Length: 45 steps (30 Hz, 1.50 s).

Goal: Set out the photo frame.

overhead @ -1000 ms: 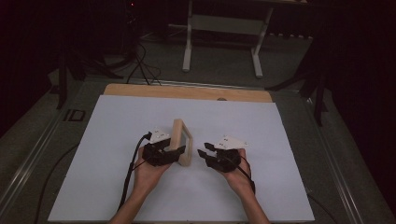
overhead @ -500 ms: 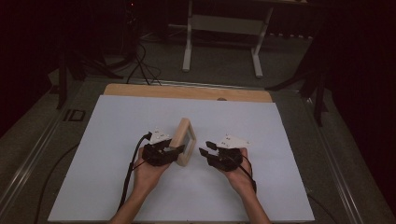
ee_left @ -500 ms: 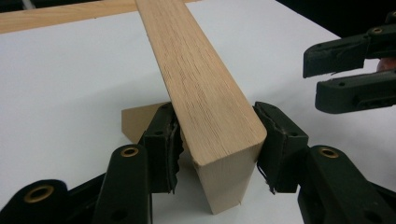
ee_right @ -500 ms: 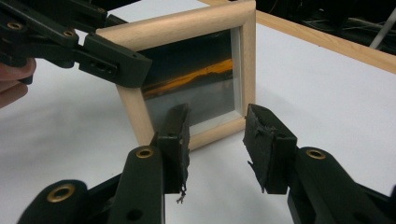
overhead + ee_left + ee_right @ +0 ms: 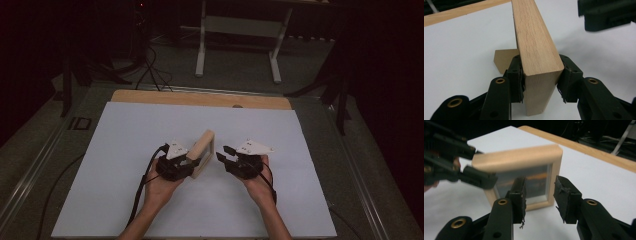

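A light wooden picture frame (image 5: 204, 150) stands on edge in the middle of the white sheet, slightly tilted. My left gripper (image 5: 192, 161) is shut on its near corner; in the left gripper view both pads (image 5: 516, 78) press the frame's thick wooden side (image 5: 536, 50). A small wooden stand piece (image 5: 502, 60) shows behind it. My right gripper (image 5: 222, 154) is open just to the right of the frame, apart from it. In the right gripper view the frame's glazed front (image 5: 529, 180) with a dim picture faces my right gripper (image 5: 539, 200), nothing between its fingers.
The white sheet (image 5: 125, 130) covers a wooden board (image 5: 200, 99) whose far edge shows. Grey floor surrounds the table, with cables (image 5: 150, 70) at the back left and a white metal stand (image 5: 240, 30) behind. A cable (image 5: 142, 190) trails from the left gripper.
The frame has tipped a little more toward the right in the left gripper's hold. The right gripper has come slightly closer to it.
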Available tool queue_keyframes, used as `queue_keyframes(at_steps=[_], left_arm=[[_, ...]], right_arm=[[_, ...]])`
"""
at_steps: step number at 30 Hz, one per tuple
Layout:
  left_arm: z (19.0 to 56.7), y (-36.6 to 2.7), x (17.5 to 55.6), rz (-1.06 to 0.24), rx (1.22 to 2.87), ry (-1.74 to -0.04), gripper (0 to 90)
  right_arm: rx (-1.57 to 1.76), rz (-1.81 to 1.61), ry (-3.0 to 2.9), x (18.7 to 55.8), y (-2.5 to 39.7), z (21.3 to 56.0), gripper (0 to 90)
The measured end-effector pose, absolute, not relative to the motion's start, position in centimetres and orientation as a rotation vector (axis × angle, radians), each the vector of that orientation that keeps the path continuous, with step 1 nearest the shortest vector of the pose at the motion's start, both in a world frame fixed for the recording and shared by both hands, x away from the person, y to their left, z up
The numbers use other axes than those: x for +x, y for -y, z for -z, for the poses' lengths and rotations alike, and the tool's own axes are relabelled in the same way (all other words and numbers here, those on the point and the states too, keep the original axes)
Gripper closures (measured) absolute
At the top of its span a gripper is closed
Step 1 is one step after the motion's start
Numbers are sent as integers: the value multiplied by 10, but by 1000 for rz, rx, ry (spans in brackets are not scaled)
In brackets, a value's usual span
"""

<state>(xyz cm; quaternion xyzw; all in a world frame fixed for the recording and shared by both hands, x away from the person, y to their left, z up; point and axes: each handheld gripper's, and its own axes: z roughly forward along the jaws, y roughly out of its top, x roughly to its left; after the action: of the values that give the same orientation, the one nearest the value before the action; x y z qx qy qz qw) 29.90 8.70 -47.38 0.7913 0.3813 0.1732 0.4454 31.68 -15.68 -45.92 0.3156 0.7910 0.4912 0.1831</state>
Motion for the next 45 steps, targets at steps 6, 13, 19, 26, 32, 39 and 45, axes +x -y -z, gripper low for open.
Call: queue_keyframes(at_steps=[6, 13, 19, 26, 32, 39, 45], left_arm=[[474, -85, 298, -440, 1975, -925, 603], [474, -82, 295, -463, 1996, -882, 604], [474, -79, 292, -467, 2017, -833, 605], [474, -75, 289, -472, 2034, -788, 605], [474, -75, 288, -462, 2052, -757, 604], [474, -75, 287, -453, 2054, -744, 604], [474, -76, 287, -439, 2053, -749, 603]], right_arm=[[880, -1397, -2204, 321, 153, 451, 641], [873, -1391, -2185, 328, 148, 446, 712], [878, -1383, -2158, 336, 144, 440, 804], [916, -1385, -2136, 349, 137, 438, 895], [940, -1357, -2151, 359, 131, 439, 898], [933, -1293, -2174, 363, 122, 446, 898], [945, -1268, -2181, 365, 122, 448, 898]])
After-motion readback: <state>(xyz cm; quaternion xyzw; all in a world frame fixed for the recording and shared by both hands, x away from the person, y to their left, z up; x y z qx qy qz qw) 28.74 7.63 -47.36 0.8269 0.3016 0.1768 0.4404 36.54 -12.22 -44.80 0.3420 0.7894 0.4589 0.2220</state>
